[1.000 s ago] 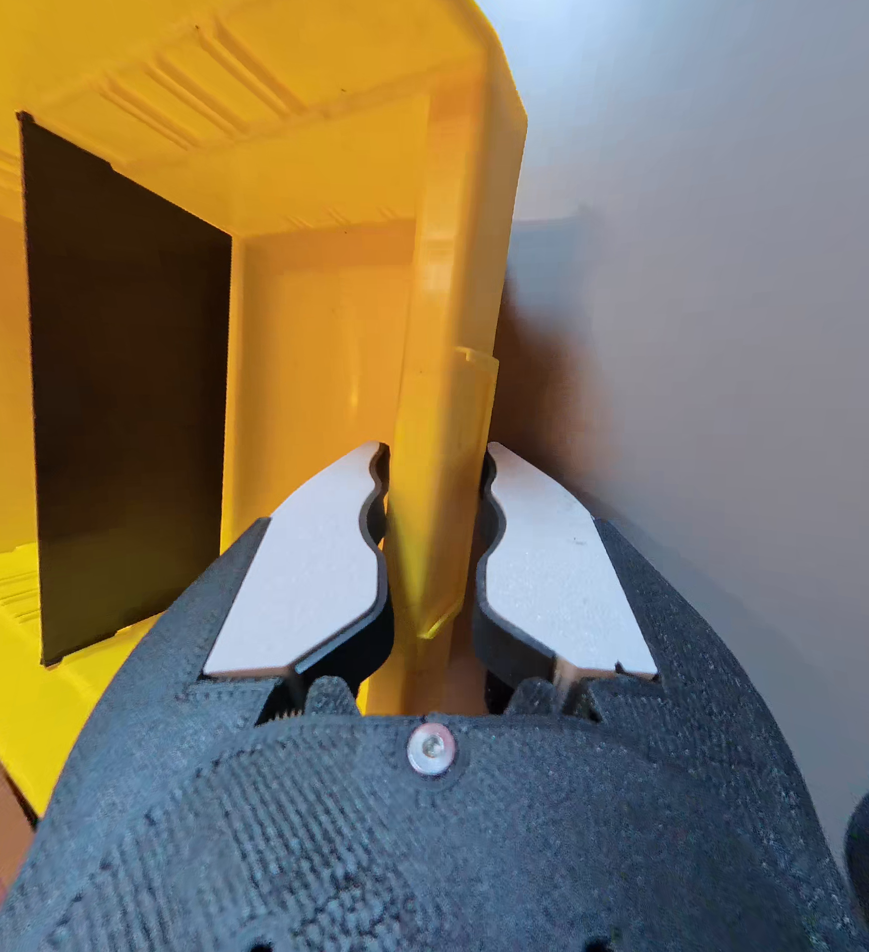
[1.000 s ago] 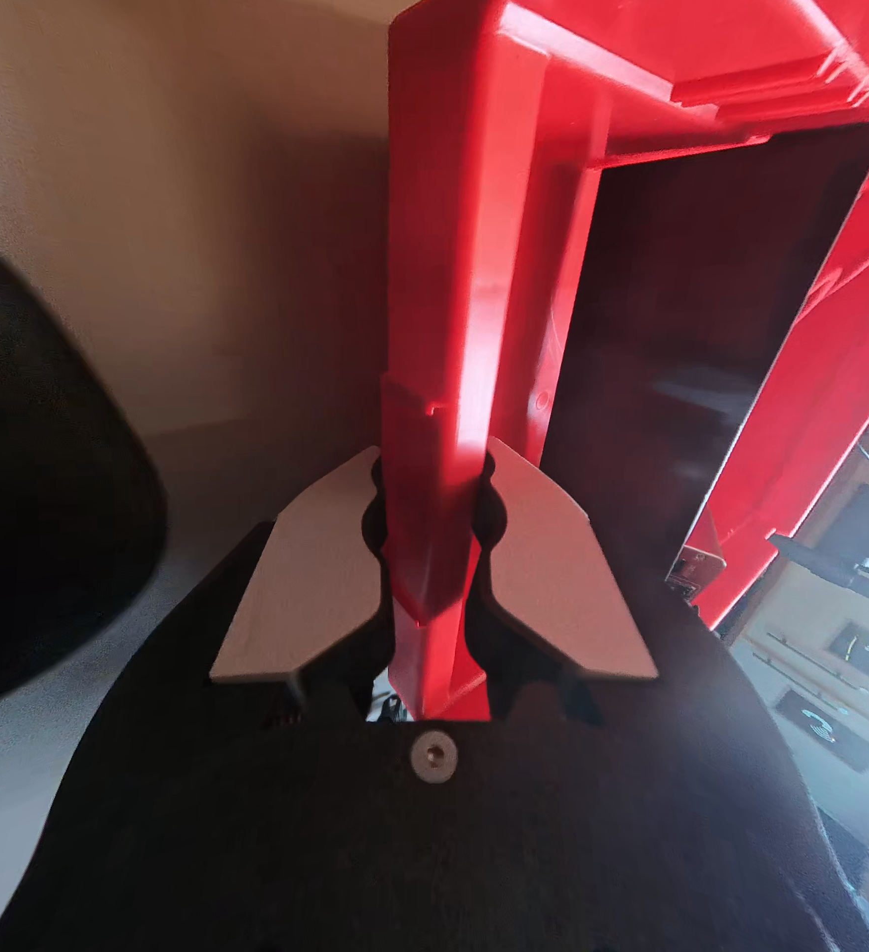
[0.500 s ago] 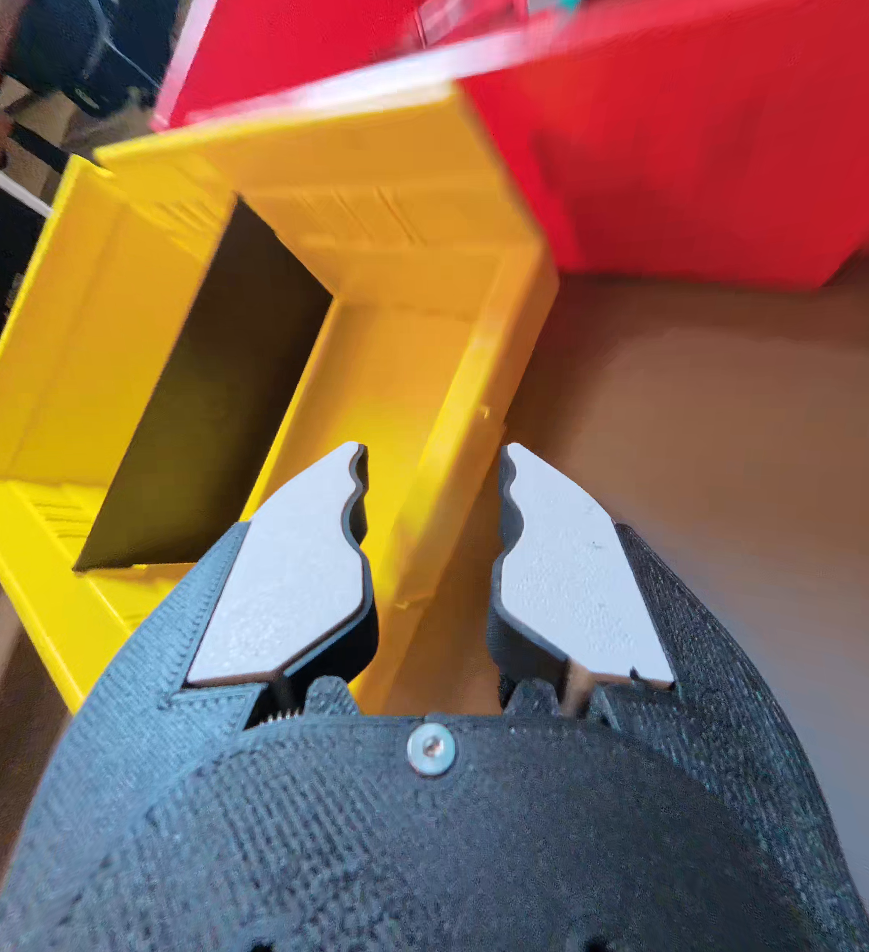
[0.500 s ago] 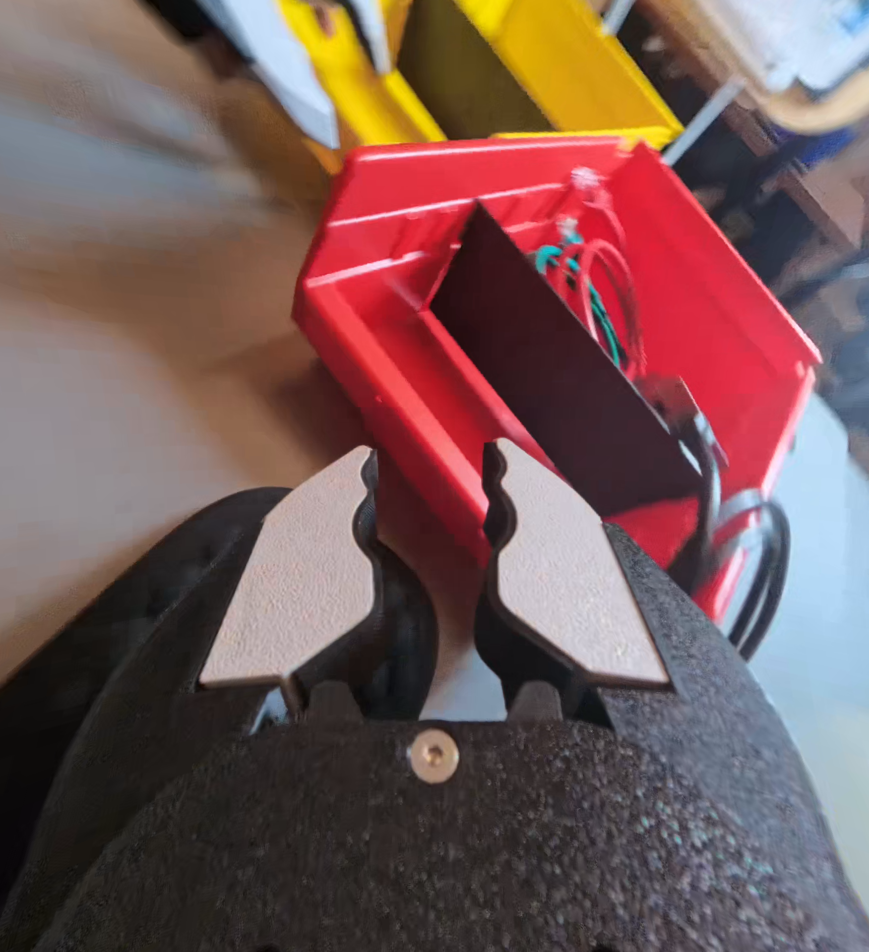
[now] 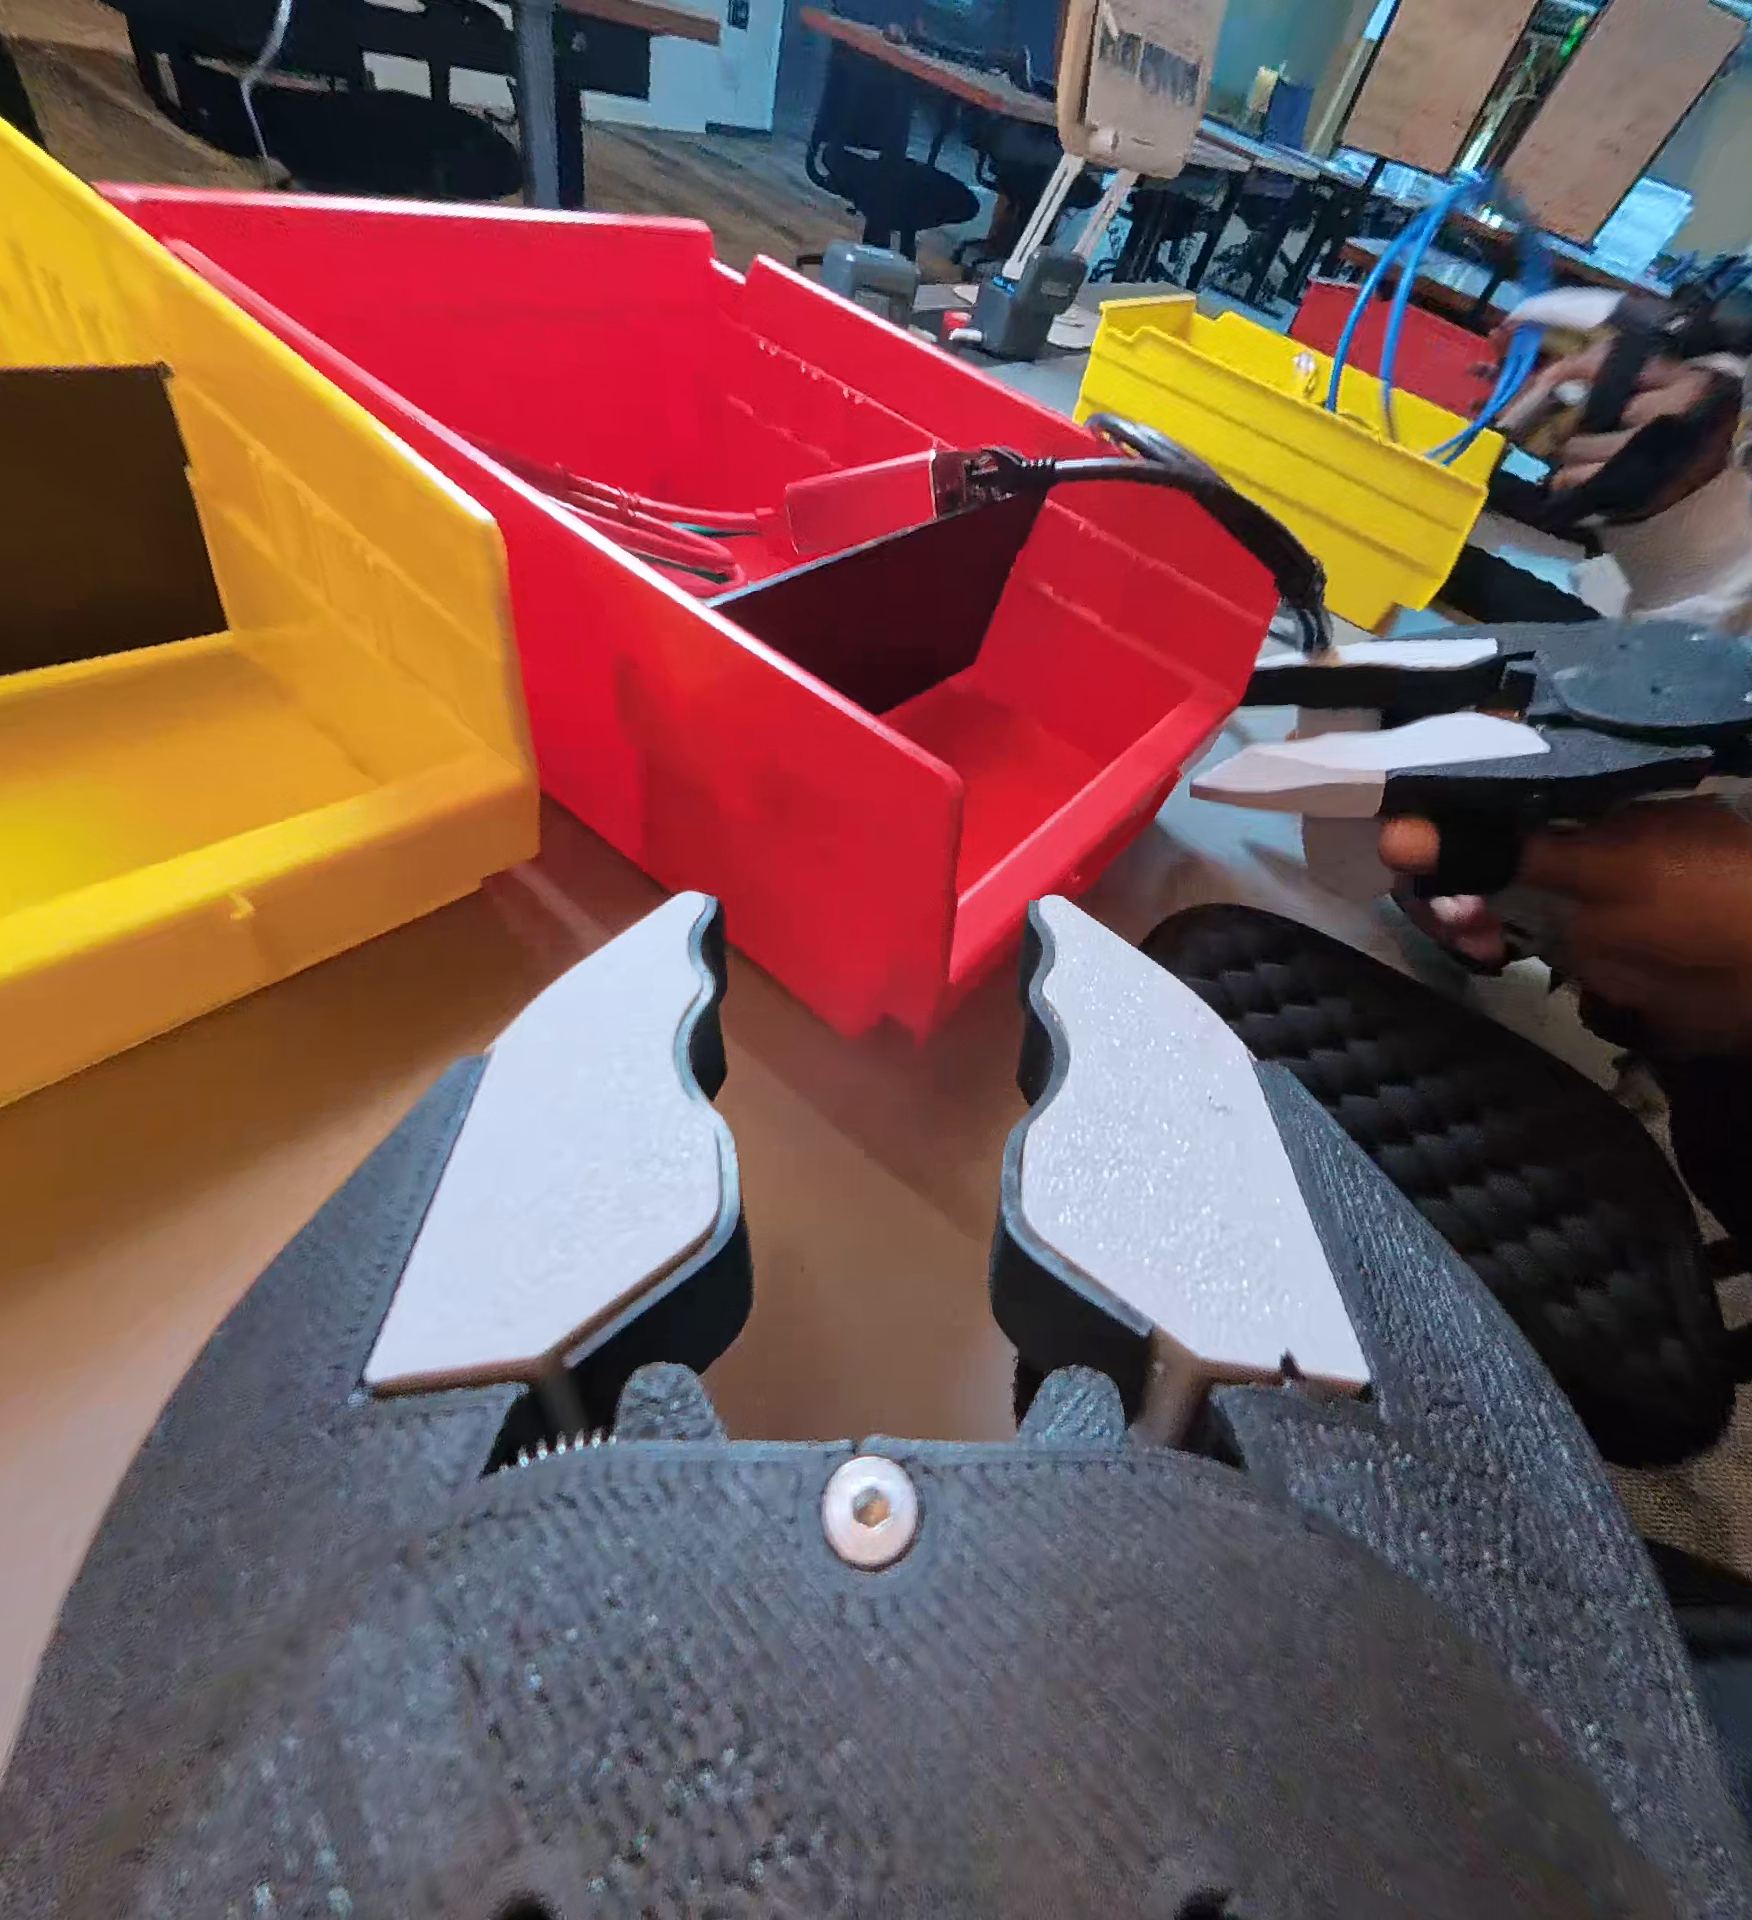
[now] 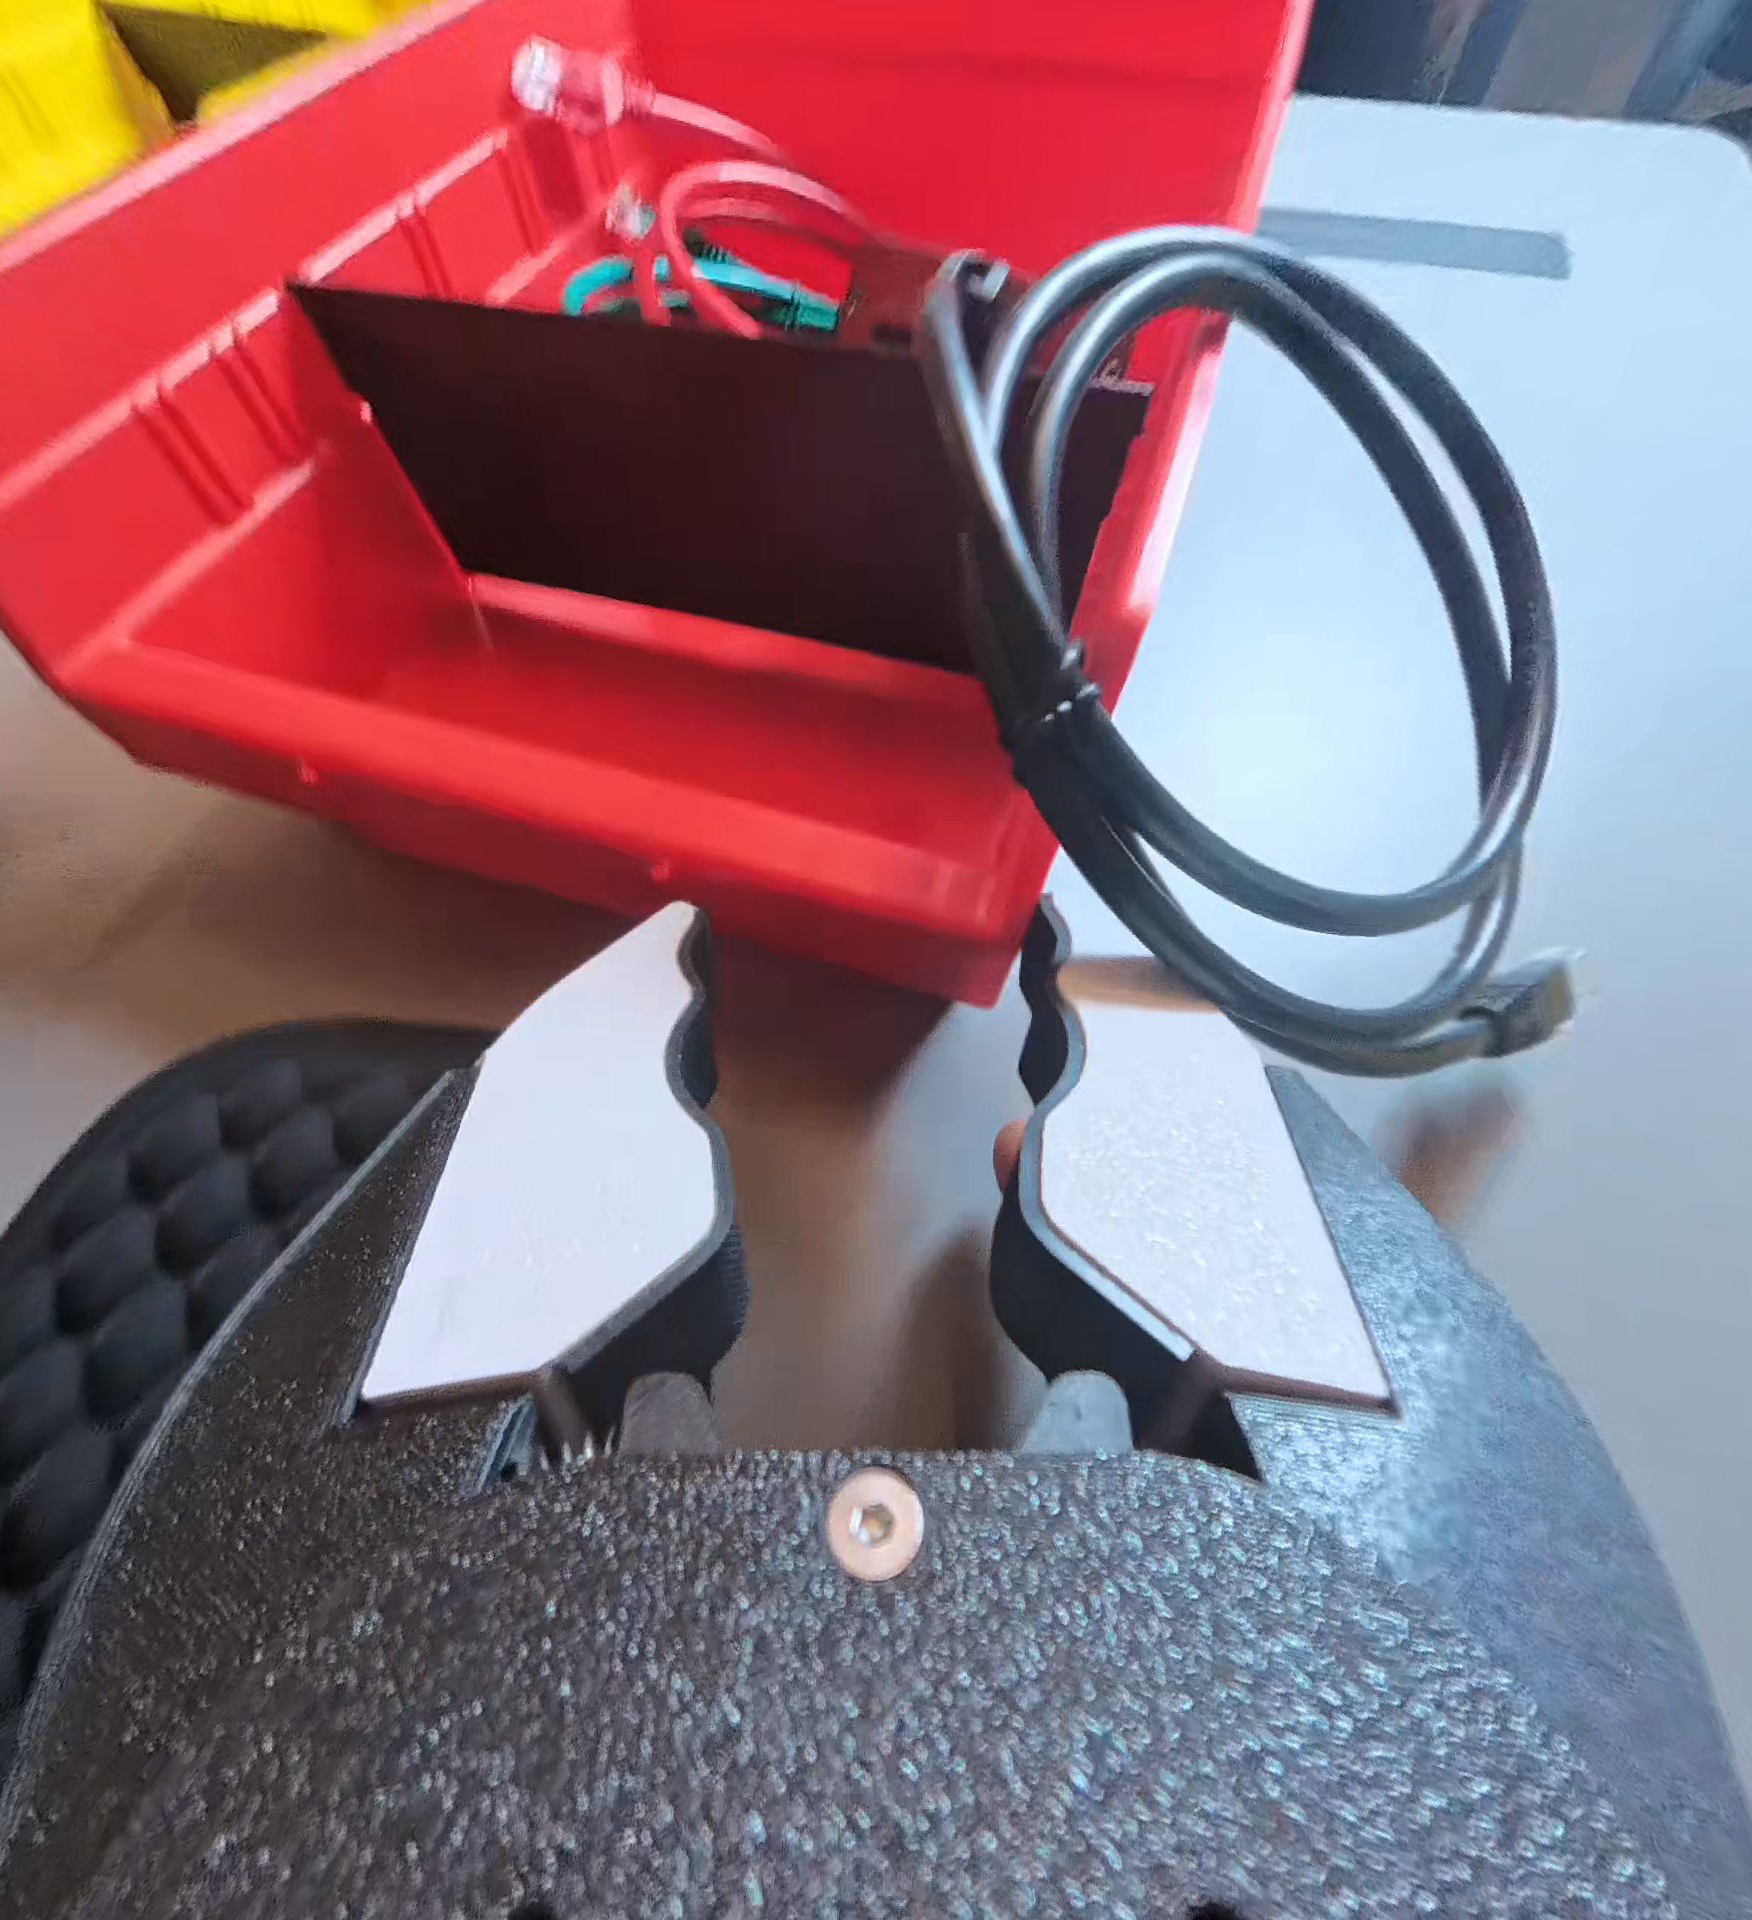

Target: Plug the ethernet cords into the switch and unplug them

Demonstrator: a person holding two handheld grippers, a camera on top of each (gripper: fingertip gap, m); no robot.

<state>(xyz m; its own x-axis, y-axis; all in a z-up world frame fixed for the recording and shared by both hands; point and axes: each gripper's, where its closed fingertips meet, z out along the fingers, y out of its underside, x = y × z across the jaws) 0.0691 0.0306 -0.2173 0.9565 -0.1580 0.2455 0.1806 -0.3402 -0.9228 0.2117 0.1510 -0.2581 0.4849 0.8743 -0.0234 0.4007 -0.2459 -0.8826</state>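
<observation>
Right now both of my tools are empty. My left hand-held gripper [image 5: 867, 997] has its jaws apart, with nothing between them, and it hangs over the brown table [image 5: 176, 1195]. My right hand-held gripper [image 6: 877, 1003] has its jaws apart too, just in front of the big red plastic bin [image 6: 560, 769].

The thin red and green ethernet cords [image 6: 716, 249] lie in the back part of that bin, behind its flat black divider wall [image 6: 685, 488]. From my right hand-held gripper they are up at about 12 o'clock. The small red box that I take for the switch [image 5: 856, 501] sits up on the divider. A looped black cable [image 6: 1267, 582] is plugged into it and hangs over the bin's side, at 1 o'clock.

What could go wrong? I think my jaws could snag the black loop as I reach in, and tug the switch off its perch. The thin cords look tangled, so I might pull up two at once.

I count two hand-held grippers, one red bin beside me, one yellow plastic bin [image 5: 228, 790] at 10 o'clock, one switch and one black cable. I cannot count the cords.
</observation>
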